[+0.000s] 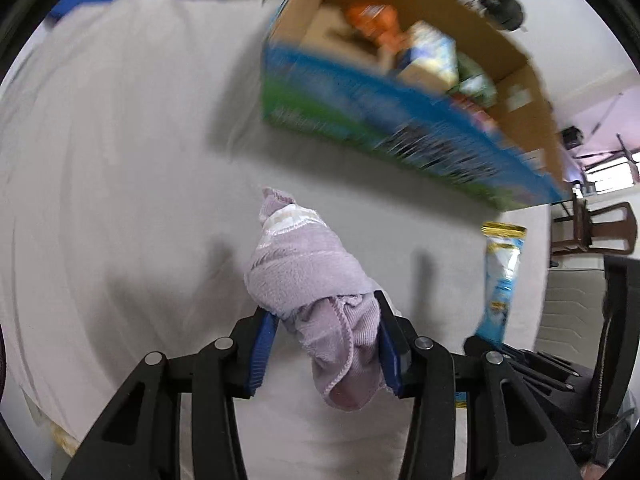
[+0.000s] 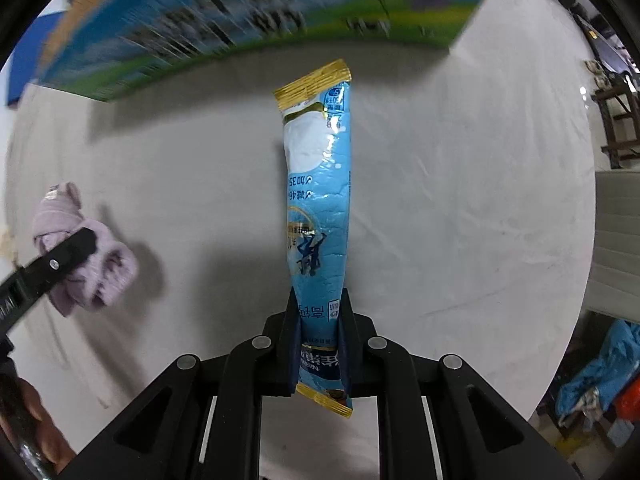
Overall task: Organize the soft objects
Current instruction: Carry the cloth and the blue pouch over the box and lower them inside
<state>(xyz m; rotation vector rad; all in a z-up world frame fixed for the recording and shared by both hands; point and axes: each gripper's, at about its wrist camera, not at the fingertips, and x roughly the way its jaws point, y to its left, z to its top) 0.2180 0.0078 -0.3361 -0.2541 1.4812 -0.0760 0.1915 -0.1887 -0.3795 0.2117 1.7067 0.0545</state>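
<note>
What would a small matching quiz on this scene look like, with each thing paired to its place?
Things:
1. towel
2. sachet
3. box
4. orange toy

Places:
A. on the white cloth
B. in the left tongs
C. inside the box
D. in the right tongs

Pairs: 1-B, 2-D, 3-A, 4-C. The left tongs clamp the lilac towel; the right tongs pinch the blue sachet near its lower end.
</note>
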